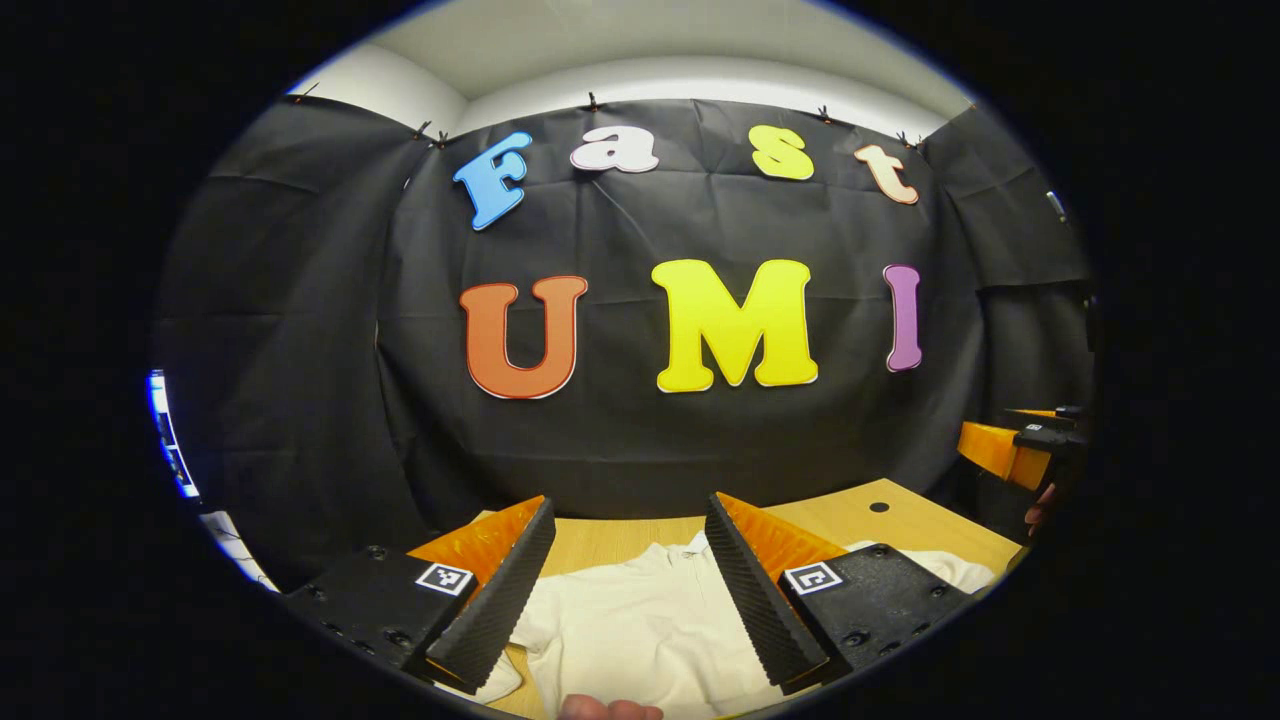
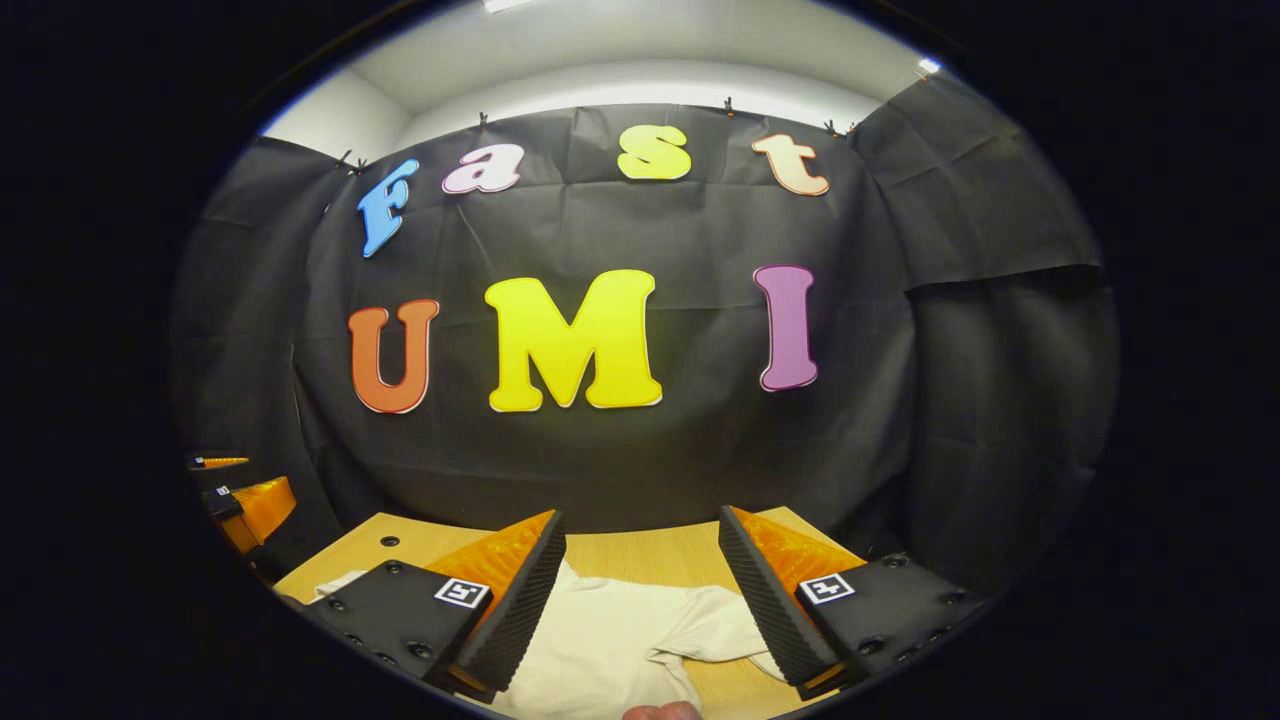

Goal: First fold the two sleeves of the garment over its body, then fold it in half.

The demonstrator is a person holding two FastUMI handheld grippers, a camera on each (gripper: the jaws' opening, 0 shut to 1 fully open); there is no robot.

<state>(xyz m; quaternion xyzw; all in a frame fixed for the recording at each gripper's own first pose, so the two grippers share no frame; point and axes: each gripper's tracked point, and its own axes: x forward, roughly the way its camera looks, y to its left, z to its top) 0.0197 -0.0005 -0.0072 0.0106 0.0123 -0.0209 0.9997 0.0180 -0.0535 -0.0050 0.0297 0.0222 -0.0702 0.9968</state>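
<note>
Left gripper view: left gripper (image 1: 630, 580) and right gripper (image 2: 640, 590) hover with jaws spread above the cream polo shirt (image 1: 640, 630) on the wooden table (image 1: 900, 520).

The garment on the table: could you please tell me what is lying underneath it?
The cream garment lies spread on a light wooden table, which shows bare behind it. Whatever else may be under the cloth is covered and cannot be seen.

A cream-white garment (image 1: 640, 625) lies spread flat on the wooden table, below and between the parted jaws; in the right gripper view one sleeve (image 2: 705, 632) lies rumpled between them.
</note>
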